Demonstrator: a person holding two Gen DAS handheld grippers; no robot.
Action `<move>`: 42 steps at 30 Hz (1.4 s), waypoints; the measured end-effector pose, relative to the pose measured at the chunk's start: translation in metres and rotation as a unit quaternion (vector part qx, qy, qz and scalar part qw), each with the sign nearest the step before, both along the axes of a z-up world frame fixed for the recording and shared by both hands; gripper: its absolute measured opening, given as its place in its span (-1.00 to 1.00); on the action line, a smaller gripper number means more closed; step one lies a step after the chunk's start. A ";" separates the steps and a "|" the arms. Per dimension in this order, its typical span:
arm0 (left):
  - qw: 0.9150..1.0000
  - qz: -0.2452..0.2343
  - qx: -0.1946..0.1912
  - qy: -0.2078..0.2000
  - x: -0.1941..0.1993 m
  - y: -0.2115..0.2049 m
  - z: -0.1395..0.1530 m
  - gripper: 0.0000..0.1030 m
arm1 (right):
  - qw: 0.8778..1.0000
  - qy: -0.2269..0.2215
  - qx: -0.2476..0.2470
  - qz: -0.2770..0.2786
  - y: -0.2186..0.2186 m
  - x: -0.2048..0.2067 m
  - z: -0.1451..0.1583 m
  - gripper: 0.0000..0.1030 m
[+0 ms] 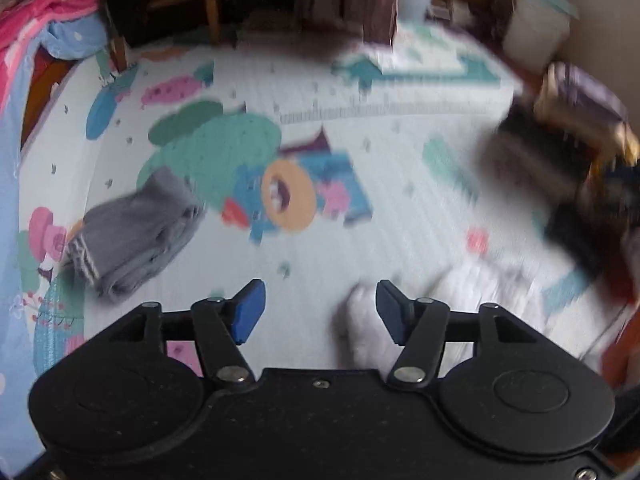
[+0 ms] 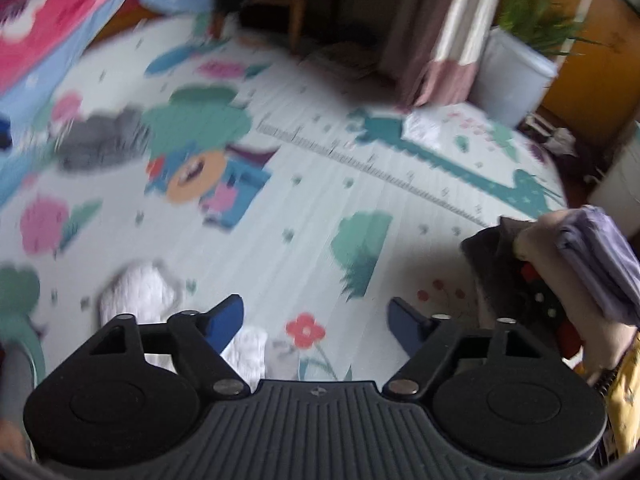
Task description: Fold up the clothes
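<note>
1. The white garment (image 2: 140, 296) lies crumpled on the play mat (image 1: 400, 208), at 7 o'clock in the right view.
2. The left gripper (image 1: 320, 312) and the right gripper (image 2: 316, 322) are both partly open and hold nothing.
3. This looks like the reach-and-pick step; next, each gripper needs an edge of the garment.
4. A folded grey garment (image 1: 136, 232) lies at 9 o'clock.

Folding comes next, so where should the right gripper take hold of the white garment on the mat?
Grip the white garment at its near edge beside the right gripper, coming from above: it lies flat and crumpled on the play mat, offering raised folds.
</note>
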State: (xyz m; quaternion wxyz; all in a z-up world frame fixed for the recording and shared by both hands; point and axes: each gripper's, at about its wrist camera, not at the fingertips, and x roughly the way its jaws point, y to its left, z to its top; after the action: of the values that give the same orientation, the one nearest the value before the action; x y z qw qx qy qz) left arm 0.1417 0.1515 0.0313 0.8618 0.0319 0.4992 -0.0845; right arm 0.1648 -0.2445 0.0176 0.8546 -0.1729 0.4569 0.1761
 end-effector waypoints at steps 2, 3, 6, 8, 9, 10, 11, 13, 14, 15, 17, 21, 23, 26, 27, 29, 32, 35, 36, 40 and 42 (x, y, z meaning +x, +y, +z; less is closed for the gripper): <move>0.999 -0.006 0.022 0.037 -0.004 -0.007 -0.028 0.19 | 1.000 0.019 -0.016 0.014 0.004 0.001 -0.015 0.33; 0.998 -0.008 0.032 0.055 -0.007 -0.011 -0.042 0.19 | 0.999 0.026 -0.024 0.021 0.006 0.001 -0.022 0.33; 0.989 -0.064 0.069 0.115 -0.019 -0.036 -0.083 0.19 | 0.997 0.048 -0.045 0.036 0.010 0.007 -0.043 0.33; 0.980 -0.108 0.089 0.138 -0.029 -0.056 -0.104 0.20 | 0.995 0.058 -0.064 0.044 0.013 0.012 -0.059 0.34; 0.978 -0.121 0.089 0.147 -0.032 -0.062 -0.112 0.21 | 0.994 0.065 -0.071 0.048 0.013 0.014 -0.067 0.34; 0.976 -0.130 0.084 0.153 -0.034 -0.067 -0.118 0.23 | 0.993 0.072 -0.074 0.055 0.014 0.015 -0.074 0.35; 0.976 -0.135 0.077 0.153 -0.035 -0.070 -0.122 0.27 | 0.992 0.081 -0.077 0.063 0.015 0.016 -0.082 0.35; 0.976 -0.144 0.061 0.153 -0.036 -0.075 -0.130 0.29 | 0.989 0.098 -0.080 0.082 0.018 0.015 -0.096 0.35; 0.976 -0.149 0.053 0.153 -0.036 -0.078 -0.134 0.31 | 0.987 0.106 -0.081 0.093 0.020 0.014 -0.103 0.35; 0.976 -0.145 0.040 0.156 -0.034 -0.077 -0.138 0.32 | 0.985 0.114 -0.082 0.104 0.022 0.012 -0.109 0.35; 0.978 -0.133 0.015 0.161 -0.030 -0.075 -0.145 0.33 | 0.981 0.129 -0.079 0.122 0.025 0.010 -0.120 0.35; 0.980 -0.114 -0.014 0.164 -0.020 -0.069 -0.160 0.34 | 0.976 0.145 -0.077 0.143 0.028 0.014 -0.136 0.35; 0.978 -0.119 -0.005 0.169 -0.016 -0.071 -0.168 0.34 | 0.975 0.149 -0.074 0.149 0.026 0.019 -0.142 0.35; 0.977 -0.122 0.002 0.176 -0.007 -0.069 -0.180 0.34 | 0.972 0.151 -0.067 0.167 0.022 0.028 -0.151 0.34; 0.976 -0.122 0.006 0.178 -0.003 -0.068 -0.184 0.34 | 0.971 0.151 -0.067 0.171 0.020 0.031 -0.155 0.32; 0.976 -0.118 0.016 0.181 0.006 -0.064 -0.192 0.34 | 0.971 0.146 -0.066 0.177 0.015 0.037 -0.161 0.24; 0.978 -0.108 0.014 0.180 0.024 -0.056 -0.197 0.34 | 0.974 0.136 -0.058 0.173 0.006 0.048 -0.172 0.18; 0.982 -0.093 0.006 0.165 0.042 -0.048 -0.199 0.34 | 0.974 0.138 -0.055 0.172 0.001 0.055 -0.186 0.15; 0.983 -0.086 0.001 0.161 0.049 -0.045 -0.200 0.34 | 0.973 0.142 -0.054 0.173 0.000 0.056 -0.191 0.15; 0.987 -0.060 -0.025 0.147 0.069 -0.040 -0.206 0.34 | 0.972 0.164 -0.040 0.165 -0.003 0.060 -0.214 0.11; 0.987 -0.051 -0.042 0.144 0.078 -0.042 -0.209 0.34 | 0.972 0.177 -0.022 0.151 -0.005 0.063 -0.224 0.11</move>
State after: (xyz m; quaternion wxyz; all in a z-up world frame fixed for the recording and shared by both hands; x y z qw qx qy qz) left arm 0.2196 0.1093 -0.1779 0.7763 0.0092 0.6114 -0.1530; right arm 0.2280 -0.2497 -0.2065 0.7197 -0.2243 0.5735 0.3207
